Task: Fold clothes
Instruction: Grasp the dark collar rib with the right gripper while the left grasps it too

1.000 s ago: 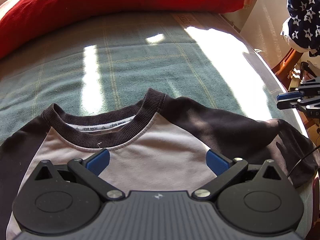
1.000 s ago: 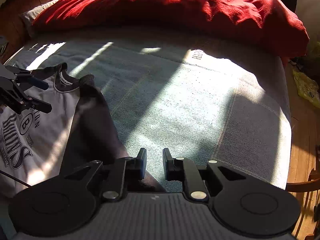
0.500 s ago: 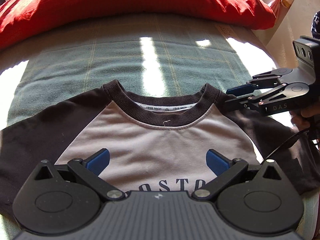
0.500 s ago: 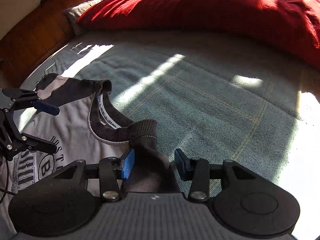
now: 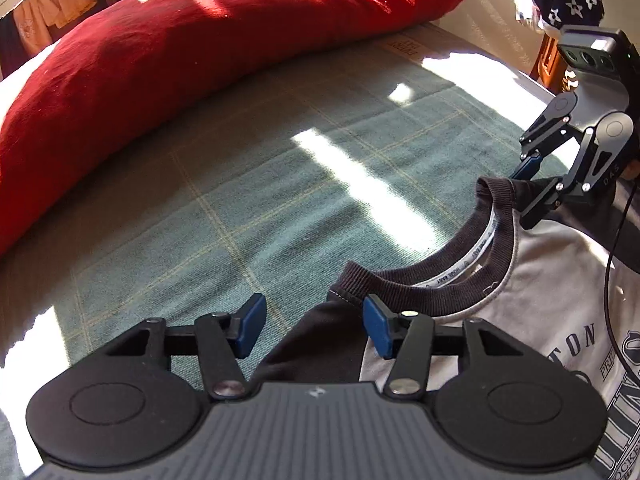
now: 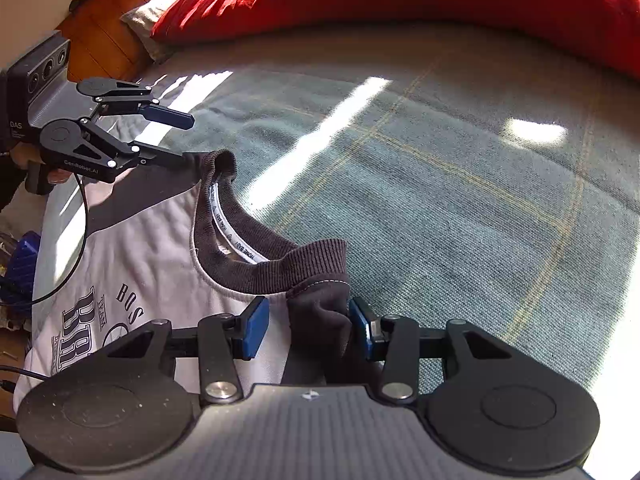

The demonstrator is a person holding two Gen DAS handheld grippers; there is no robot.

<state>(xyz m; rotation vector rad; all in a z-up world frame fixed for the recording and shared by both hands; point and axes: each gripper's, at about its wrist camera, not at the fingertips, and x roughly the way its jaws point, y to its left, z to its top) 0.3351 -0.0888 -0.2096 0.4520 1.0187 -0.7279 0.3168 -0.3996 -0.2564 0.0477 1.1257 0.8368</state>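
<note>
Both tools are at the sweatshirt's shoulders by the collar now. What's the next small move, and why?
Probably finish closing the left tool on the dark shoulder cloth: its pads are closing but still stand apart. The right tool also has the sweatshirt between its pads with a gap left, so lifting now risks slipping.

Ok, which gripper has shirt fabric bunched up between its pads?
The right gripper: the sweatshirt's dark shoulder stands gathered between its pads. The left gripper's jaws are closing over fabric lying flat.

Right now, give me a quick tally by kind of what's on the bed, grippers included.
Shirts: 1, the grey shirt with dark sleeves
Red duvets: 1, the red duvet
Green blankets: 1, the green blanket
Grippers: 2, the left gripper and the right gripper
Total: 5
</note>
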